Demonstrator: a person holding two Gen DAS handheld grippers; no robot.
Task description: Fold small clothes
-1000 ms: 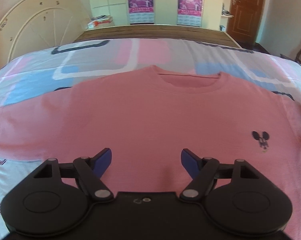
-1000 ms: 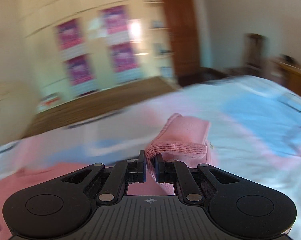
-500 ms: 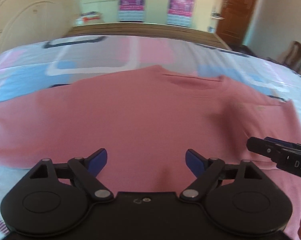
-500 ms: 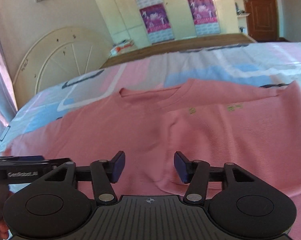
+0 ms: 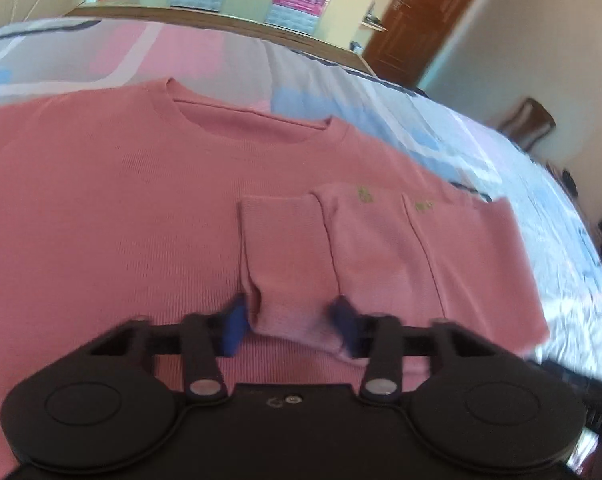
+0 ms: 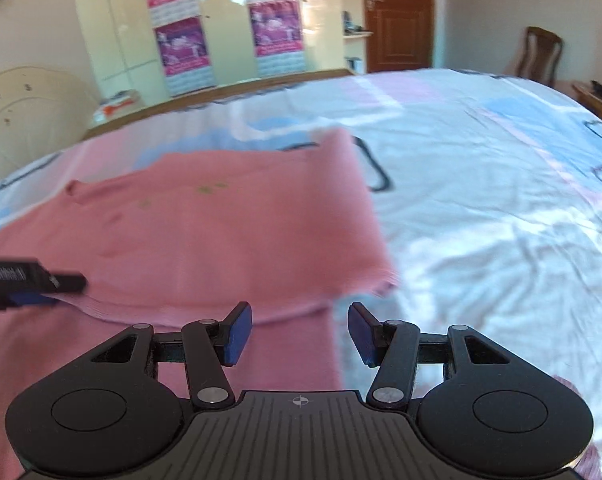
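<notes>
A pink sweater (image 5: 113, 216) lies flat on the bed, neck hole away from me. Its right side is folded inward, and the sleeve (image 5: 285, 248) runs down the front toward me. My left gripper (image 5: 291, 330) sits low over the sleeve cuff. Its blue pads (image 5: 233, 330) flank the cuff and the jaws are closing, with the cuff between them. The picture is blurred there. My right gripper (image 6: 299, 332) hovers open over the sweater's (image 6: 221, 240) folded right edge, with nothing between its pads. The left gripper (image 6: 61, 286) shows at the far left of the right wrist view.
The bed sheet (image 6: 481, 200) with pink, blue and white blocks spreads wide to the right of the sweater. A wardrobe with posters (image 6: 181, 48), a brown door (image 6: 397, 16) and a wooden chair (image 6: 541, 52) stand beyond the bed. A curved headboard (image 6: 25, 100) is at the left.
The right gripper let go of the sleeve cuff, opened and swung to the sweater's right edge. The sweater's right side now lies folded in. The left gripper dropped closer and narrowed around the cuff.
</notes>
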